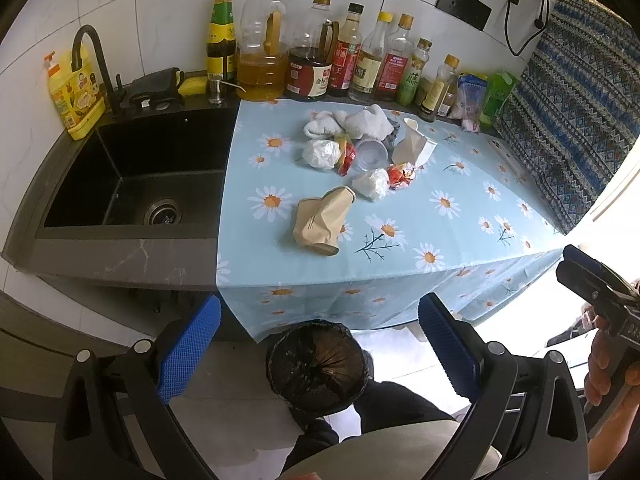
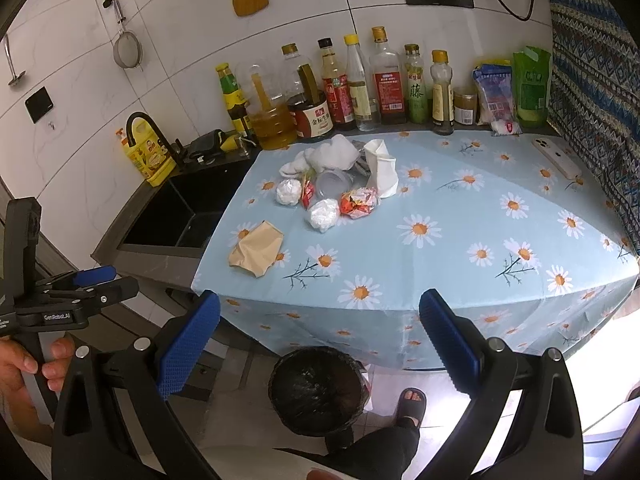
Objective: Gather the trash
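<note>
Trash lies on the daisy tablecloth [image 1: 440,232]: a crushed brown paper cup [image 1: 320,220] [image 2: 256,250] nearest the front, a crushed white cup [image 1: 414,144] [image 2: 382,168], two white plastic wads [image 1: 320,154] [image 1: 374,184], red wrappers [image 1: 402,170] [image 2: 358,202], a clear lid [image 1: 372,154] and white cloths [image 1: 360,120]. A black-lined bin [image 1: 316,364] [image 2: 318,388] stands on the floor below the table's front edge. My left gripper [image 1: 320,348] is open and empty above the bin. My right gripper [image 2: 320,332] is open and empty, also short of the table.
A black sink [image 1: 136,176] with faucet lies left of the cloth. Several sauce and oil bottles [image 1: 320,56] line the back wall. A white phone [image 2: 556,158] lies at the cloth's right. A patterned curtain [image 1: 572,112] hangs on the right. A sandalled foot [image 2: 410,404] stands beside the bin.
</note>
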### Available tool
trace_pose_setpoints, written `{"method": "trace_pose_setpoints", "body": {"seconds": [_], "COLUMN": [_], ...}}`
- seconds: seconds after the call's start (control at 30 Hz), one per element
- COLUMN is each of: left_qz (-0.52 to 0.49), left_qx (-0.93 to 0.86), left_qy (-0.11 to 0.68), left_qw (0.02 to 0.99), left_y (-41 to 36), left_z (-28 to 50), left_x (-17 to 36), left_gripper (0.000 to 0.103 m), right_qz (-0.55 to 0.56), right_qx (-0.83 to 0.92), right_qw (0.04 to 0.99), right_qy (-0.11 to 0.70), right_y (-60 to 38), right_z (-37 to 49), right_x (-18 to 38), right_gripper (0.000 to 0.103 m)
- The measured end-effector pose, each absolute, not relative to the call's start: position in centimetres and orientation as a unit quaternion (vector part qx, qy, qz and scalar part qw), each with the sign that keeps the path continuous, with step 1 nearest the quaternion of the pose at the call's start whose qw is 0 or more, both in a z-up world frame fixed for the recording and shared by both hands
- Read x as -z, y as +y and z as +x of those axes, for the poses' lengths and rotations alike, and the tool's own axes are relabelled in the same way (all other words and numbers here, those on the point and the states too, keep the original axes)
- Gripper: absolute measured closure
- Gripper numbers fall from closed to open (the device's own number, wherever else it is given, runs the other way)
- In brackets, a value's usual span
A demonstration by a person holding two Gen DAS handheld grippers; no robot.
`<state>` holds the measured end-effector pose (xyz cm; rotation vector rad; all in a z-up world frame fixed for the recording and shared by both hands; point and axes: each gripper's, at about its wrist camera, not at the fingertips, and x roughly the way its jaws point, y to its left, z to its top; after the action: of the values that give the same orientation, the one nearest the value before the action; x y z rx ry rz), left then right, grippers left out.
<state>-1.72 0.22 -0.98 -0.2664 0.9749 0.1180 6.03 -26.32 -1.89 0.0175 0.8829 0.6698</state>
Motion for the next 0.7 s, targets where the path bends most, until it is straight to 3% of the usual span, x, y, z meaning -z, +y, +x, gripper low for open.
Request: {"method": "trace_pose_setpoints", "body": {"seconds": [0.7], "left_qz": [-0.139], "left_qx": [-0.039], "left_qy": [0.542], "left_qw": [0.828], "left_y": [0.4], "left_z": [8.5], "left_x": [7.3], "left_gripper": [0.007], "right_qz": [0.018], "right_qx": [-0.361], "right_qw": [0.791], "right_qy": [0.493], "right_y": [-24.8], "right_z": [14.2], "right_x": [6.5], "right_gripper": [0.004]}}
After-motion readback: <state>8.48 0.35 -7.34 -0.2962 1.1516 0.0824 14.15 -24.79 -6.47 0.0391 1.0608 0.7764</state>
